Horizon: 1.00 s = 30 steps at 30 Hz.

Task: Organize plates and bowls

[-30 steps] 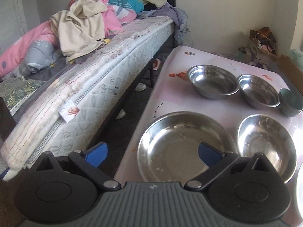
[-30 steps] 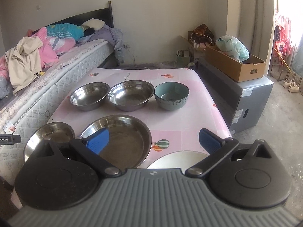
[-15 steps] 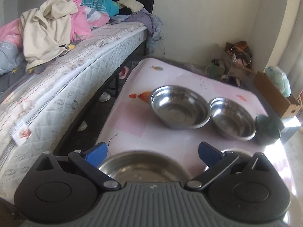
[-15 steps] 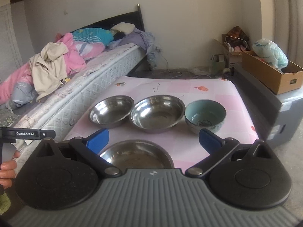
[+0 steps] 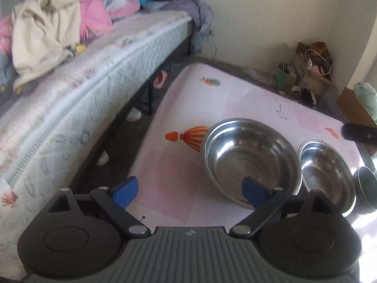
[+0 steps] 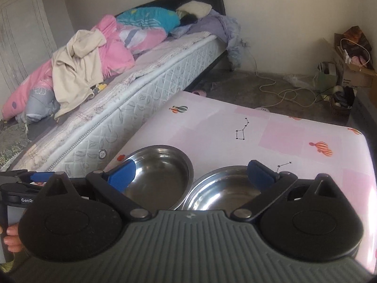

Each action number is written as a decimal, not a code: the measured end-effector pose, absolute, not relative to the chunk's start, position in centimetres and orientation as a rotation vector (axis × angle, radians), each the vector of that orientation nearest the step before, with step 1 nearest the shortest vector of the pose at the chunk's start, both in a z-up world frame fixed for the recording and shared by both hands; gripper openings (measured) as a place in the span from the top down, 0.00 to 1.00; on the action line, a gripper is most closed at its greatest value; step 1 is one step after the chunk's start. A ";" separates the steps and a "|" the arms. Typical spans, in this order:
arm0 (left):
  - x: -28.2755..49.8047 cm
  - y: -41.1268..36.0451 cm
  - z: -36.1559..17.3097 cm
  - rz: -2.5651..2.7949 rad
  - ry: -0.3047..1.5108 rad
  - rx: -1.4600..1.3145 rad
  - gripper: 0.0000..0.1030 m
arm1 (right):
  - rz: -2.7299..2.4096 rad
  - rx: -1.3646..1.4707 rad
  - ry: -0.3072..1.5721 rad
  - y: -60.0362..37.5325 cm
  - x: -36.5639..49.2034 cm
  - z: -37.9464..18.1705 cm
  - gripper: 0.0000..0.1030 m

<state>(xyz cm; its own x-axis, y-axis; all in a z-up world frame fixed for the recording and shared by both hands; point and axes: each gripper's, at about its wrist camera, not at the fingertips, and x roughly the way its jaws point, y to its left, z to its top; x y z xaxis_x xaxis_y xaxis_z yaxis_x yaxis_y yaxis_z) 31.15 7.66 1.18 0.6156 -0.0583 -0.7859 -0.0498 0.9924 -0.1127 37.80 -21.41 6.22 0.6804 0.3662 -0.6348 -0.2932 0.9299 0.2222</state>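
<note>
Two steel bowls stand side by side on the pink table (image 5: pixel 179 165). In the left wrist view the nearer steel bowl (image 5: pixel 249 158) is ahead and right, the second steel bowl (image 5: pixel 327 172) beyond it, and a dark green bowl (image 5: pixel 366 188) at the right edge. My left gripper (image 5: pixel 189 189) is open and empty above the table's left side. My right gripper (image 6: pixel 190 173) is open and empty above both steel bowls: the left bowl (image 6: pixel 162 174) and the right bowl (image 6: pixel 223 188). The left gripper (image 6: pixel 28 179) shows at the right wrist view's left edge.
A bed (image 6: pixel 132 89) with piled clothes and bedding runs along the table's left side, with a narrow floor gap (image 5: pixel 132 127) holding slippers. Boxes and bags (image 5: pixel 308 70) clutter the far corner. A white cable (image 6: pixel 282 94) lies on the floor beyond the table (image 6: pixel 282 136).
Both grippers have moved forward over the table. The near large bowls and the plate have dropped out of view. The far steel bowls now sit close under both grippers.
</note>
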 end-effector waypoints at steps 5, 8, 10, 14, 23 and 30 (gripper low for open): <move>33.7 7.5 -0.6 0.000 0.958 -0.133 0.18 | 0.420 0.057 0.803 -18.5 42.5 3.0 0.06; 34.7 7.1 -1.3 0.012 0.978 -0.134 0.33 | 0.447 0.075 0.858 -17.2 44.8 1.2 0.17; 35.3 6.9 -1.6 0.023 0.990 -0.140 0.37 | 0.466 0.072 0.880 -16.6 45.8 0.4 0.20; 36.1 6.6 -2.1 0.027 1.015 -0.157 0.44 | 0.485 0.064 0.911 -15.6 46.8 -0.6 0.28; 37.1 4.9 -3.0 0.034 1.096 -0.092 0.58 | 0.460 0.032 0.973 -14.9 48.6 -2.7 0.55; 37.4 3.7 -3.5 0.028 1.123 -0.051 0.68 | 0.447 -0.026 0.978 -14.1 48.3 -3.2 0.75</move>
